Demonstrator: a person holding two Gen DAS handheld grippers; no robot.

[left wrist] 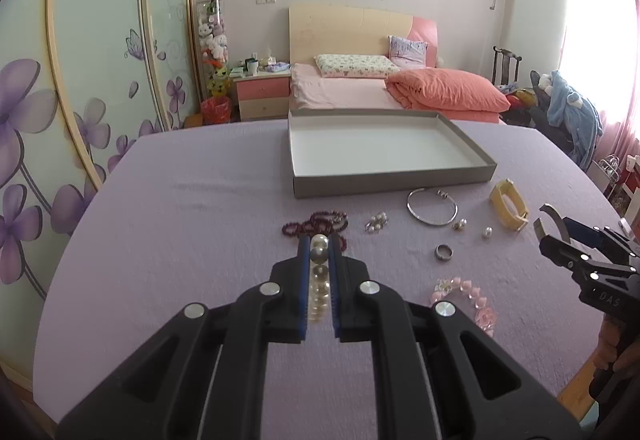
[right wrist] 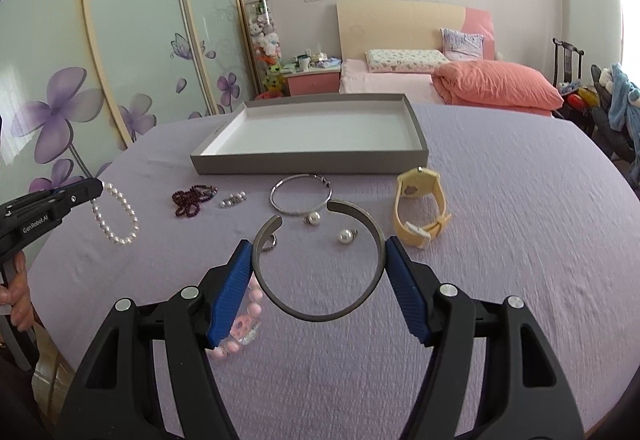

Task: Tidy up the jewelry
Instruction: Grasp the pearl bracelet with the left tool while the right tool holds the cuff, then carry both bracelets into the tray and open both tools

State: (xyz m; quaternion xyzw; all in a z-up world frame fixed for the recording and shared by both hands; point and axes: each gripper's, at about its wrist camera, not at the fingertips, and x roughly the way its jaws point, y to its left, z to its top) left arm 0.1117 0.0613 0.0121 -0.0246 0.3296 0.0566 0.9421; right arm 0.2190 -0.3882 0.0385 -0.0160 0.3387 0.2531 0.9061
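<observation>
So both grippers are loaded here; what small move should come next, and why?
Probably carry the right gripper forward over the shallow grey cardboard tray and release its open grey metal cuff bangle; the tray looks empty, and the left gripper holds the white pearl bead bracelet.

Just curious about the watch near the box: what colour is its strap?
The wristwatch's rubbery strap is pale yellow, almost cream; it shows best in the right wrist view.

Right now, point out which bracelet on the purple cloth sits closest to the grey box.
The thin silver bangle, lying just in front of the grey box. The dark red bead bracelet and pink bead bracelet lie farther back.
</observation>
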